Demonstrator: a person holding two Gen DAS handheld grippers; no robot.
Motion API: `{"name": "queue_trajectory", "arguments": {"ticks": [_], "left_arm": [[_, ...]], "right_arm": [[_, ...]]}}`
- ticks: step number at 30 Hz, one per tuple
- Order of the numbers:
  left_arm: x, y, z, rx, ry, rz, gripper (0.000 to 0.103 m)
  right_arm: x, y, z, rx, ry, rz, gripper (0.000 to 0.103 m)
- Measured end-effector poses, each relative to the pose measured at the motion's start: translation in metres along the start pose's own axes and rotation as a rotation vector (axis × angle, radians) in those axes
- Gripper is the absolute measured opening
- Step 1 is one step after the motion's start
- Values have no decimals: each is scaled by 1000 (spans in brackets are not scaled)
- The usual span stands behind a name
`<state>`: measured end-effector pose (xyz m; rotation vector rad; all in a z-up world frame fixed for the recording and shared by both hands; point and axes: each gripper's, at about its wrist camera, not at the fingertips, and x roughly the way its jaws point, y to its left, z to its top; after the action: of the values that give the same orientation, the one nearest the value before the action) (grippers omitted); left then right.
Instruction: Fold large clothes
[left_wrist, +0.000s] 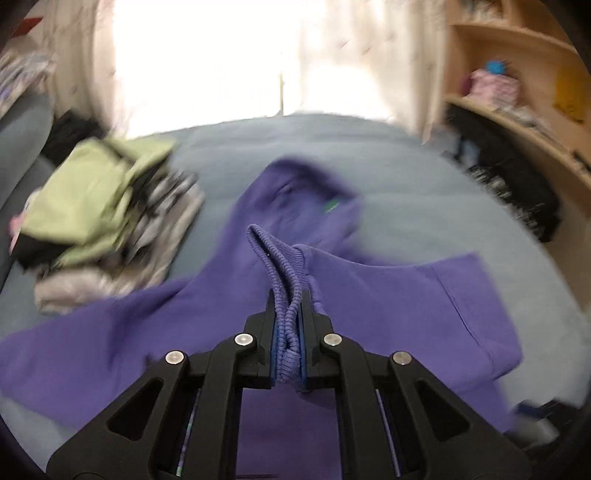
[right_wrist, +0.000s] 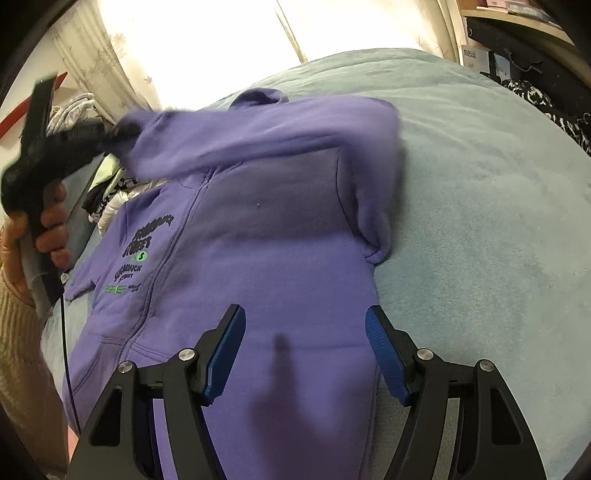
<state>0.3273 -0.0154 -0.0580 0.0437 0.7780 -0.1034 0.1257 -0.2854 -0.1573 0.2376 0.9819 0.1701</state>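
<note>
A purple zip hoodie (right_wrist: 280, 236) lies front up on the light blue bed cover (right_wrist: 480, 221), with black and green print on its left chest. In the left wrist view my left gripper (left_wrist: 288, 299) is shut on the ribbed sleeve cuff (left_wrist: 275, 258), lifted above the hoodie (left_wrist: 388, 295). The right wrist view shows that left gripper (right_wrist: 122, 133) at the left, held by a hand (right_wrist: 51, 225), drawing the sleeve (right_wrist: 258, 136) across the chest. My right gripper (right_wrist: 304, 317) hovers open over the hoodie's lower body with nothing between its fingers.
A pile of folded clothes (left_wrist: 99, 214), green on top, sits on the bed to the left of the hoodie. Wooden shelves (left_wrist: 517, 110) with dark items below stand at the right. A bright curtained window (left_wrist: 221, 55) is behind the bed.
</note>
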Motion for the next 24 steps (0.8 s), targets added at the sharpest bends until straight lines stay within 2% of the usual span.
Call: {"name": "queue_trajectory", "arguments": {"ticks": [2, 4, 6, 7, 11, 12, 16, 19, 21, 22, 24], "left_arm": [[28, 22, -20, -22, 86, 25, 6], [55, 40, -41, -63, 193, 9, 6], [66, 52, -55, -104, 248, -28, 9], [69, 55, -57, -120, 251, -42, 11], [64, 70, -57, -203, 210, -87, 46], [67, 75, -54, -214, 204, -93, 49], [76, 80, -52, -227, 216, -104, 49], [92, 92, -56, -227, 235, -110, 49], [98, 89, -53, -226, 232, -112, 47], [99, 90, -51, -227, 226, -114, 43], [102, 89, -43, -218, 215, -137, 8]], "right_arm": [[2, -2, 3, 6, 23, -4, 69], [6, -6, 9, 25, 46, -1, 70], [9, -12, 17, 42, 67, 4, 72], [10, -14, 21, 47, 71, 5, 73], [5, -21, 52, 79, 52, 38, 84], [5, -24, 63, 89, 40, 47, 87], [20, -31, 111, 137, 23, 49, 87], [48, -42, 147, 191, 35, 79, 87], [68, -48, 168, 194, 38, 69, 87], [78, -51, 178, 192, 44, 56, 87], [99, -55, 191, 191, 58, 28, 87]]}}
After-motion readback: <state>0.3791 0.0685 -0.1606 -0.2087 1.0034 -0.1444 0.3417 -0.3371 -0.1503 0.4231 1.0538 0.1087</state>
